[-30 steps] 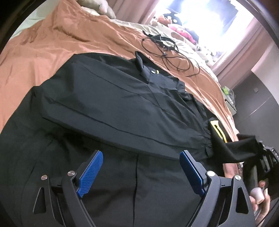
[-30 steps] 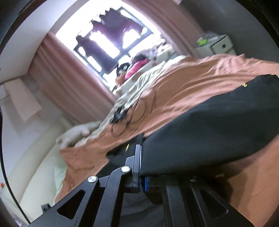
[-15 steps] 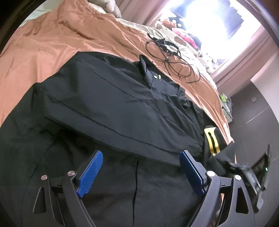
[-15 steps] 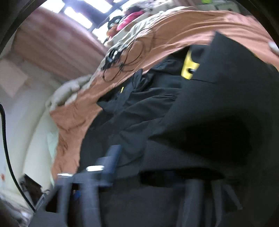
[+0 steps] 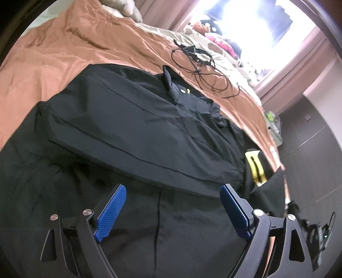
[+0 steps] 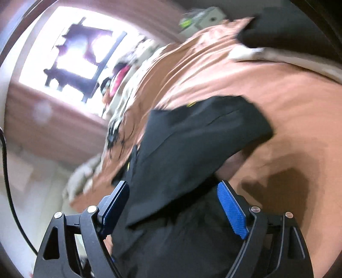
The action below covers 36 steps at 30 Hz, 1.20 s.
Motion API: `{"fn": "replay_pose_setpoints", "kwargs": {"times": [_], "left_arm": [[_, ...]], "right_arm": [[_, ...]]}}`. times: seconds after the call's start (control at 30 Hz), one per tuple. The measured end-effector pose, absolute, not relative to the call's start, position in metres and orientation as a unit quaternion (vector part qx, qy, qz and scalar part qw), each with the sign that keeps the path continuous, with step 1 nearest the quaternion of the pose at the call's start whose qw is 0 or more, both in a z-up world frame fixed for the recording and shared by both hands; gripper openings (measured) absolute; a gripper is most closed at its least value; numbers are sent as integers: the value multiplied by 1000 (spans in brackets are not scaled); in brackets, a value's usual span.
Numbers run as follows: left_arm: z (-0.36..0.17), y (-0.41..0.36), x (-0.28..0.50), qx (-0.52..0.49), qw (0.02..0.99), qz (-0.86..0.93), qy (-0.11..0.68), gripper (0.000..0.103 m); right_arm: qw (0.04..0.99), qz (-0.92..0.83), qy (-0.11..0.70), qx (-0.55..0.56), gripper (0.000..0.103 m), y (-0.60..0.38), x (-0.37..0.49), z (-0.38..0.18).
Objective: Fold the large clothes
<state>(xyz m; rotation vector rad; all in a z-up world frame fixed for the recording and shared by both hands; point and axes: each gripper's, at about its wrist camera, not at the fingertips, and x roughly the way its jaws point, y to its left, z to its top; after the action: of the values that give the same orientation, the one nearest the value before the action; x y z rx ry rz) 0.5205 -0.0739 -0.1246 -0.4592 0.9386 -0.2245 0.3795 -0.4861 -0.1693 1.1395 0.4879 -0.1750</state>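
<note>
The black jacket (image 5: pixel 132 119) lay on the orange bedspread (image 5: pixel 64 47); the right gripper (image 6: pixel 174 205), opening, dropped its sleeve (image 6: pixel 192 136); the left gripper (image 5: pixel 171 210) stayed apart, empty.

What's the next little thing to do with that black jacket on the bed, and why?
Probably bring the right gripper down onto the black jacket sleeve beside it and pinch it. Its jaws are opening with nothing pressed between the pads, and that sleeve lies out on the orange bedspread, unfolded.

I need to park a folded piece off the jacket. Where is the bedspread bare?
Bare orange bedspread lies left of and beyond the black jacket, up to the pillow. Crowded: the black cable tangle past the collar, and the soft toys under the window.
</note>
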Motion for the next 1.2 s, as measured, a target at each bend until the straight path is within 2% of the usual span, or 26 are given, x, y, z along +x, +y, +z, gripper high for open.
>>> {"fn": "replay_pose_setpoints", "kwargs": {"times": [0.17, 0.33, 0.37, 0.4, 0.43, 0.47, 0.5, 0.6, 0.83, 1.2], "left_arm": [[-129, -73, 523, -224, 856, -109, 453, 90], [-127, -60, 525, -235, 855, -97, 451, 90], [-126, -58, 525, -239, 855, -96, 451, 90], [-122, -53, 524, -244, 854, -99, 448, 90], [-118, -48, 522, -247, 857, -102, 440, 90], [-113, -45, 521, -242, 863, -96, 433, 90], [-109, -40, 518, -236, 868, -88, 427, 90], [-103, -22, 515, -249, 870, -81, 417, 90], [-103, 14, 511, -282, 865, -59, 411, 90], [-110, 66, 506, -343, 852, -22, 396, 90]], "right_arm": [[769, -108, 246, 579, 85, -506, 388, -200], [772, -142, 213, 581, 85, -531, 401, -207], [771, -152, 207, 583, 81, -537, 405, -212], [766, -156, 209, 587, 72, -542, 410, -216], [760, -146, 219, 595, 40, -547, 418, -223], [758, -133, 232, 594, 18, -548, 426, -224], [768, -130, 237, 581, 15, -545, 434, -217], [835, -112, 211, 495, 12, -525, 448, -157], [907, -40, 188, 374, 11, -459, 493, -43], [967, 25, 167, 191, 10, -327, 537, 61]]}}
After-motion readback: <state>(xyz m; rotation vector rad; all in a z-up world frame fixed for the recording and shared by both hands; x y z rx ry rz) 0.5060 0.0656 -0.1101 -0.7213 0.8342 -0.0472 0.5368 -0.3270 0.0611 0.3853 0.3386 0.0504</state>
